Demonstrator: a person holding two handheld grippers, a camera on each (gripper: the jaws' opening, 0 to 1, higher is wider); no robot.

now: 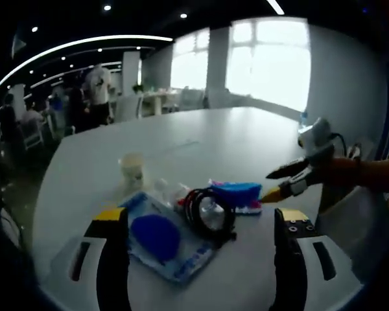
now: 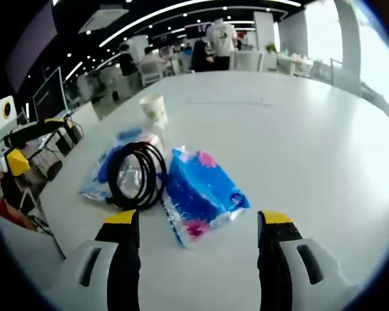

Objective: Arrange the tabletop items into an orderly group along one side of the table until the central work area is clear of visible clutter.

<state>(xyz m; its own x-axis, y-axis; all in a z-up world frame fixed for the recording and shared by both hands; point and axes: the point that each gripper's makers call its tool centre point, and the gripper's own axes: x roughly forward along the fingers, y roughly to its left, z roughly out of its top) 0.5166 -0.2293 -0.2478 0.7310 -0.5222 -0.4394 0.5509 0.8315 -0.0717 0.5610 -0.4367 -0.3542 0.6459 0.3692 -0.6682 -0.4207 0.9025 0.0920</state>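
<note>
A clear bag holding a round blue item [image 1: 161, 238] lies on the white table [image 1: 214, 142], just ahead of my open left gripper [image 1: 201, 219]. A coiled black cable [image 1: 209, 212] rests beside it over a clear plastic bottle, and a blue and pink packet [image 1: 236, 194] lies past the coil. A paper cup [image 1: 132, 170] stands farther off. My right gripper [image 1: 280, 184] comes in from the right, jaws apart, near the packet. In the right gripper view the packet [image 2: 201, 193] lies straight ahead of my open right gripper [image 2: 199, 223], with the coil [image 2: 137, 176], the clear bag [image 2: 104, 175] and the cup [image 2: 154, 109] beyond and left. My left gripper [image 2: 16, 146] shows at the left edge.
The white table [image 2: 298, 129] runs wide and bare beyond the cluster. Chairs, other tables and several people stand at the far side of the room. Bright windows fill the back wall. The table's near edge curves just under both grippers.
</note>
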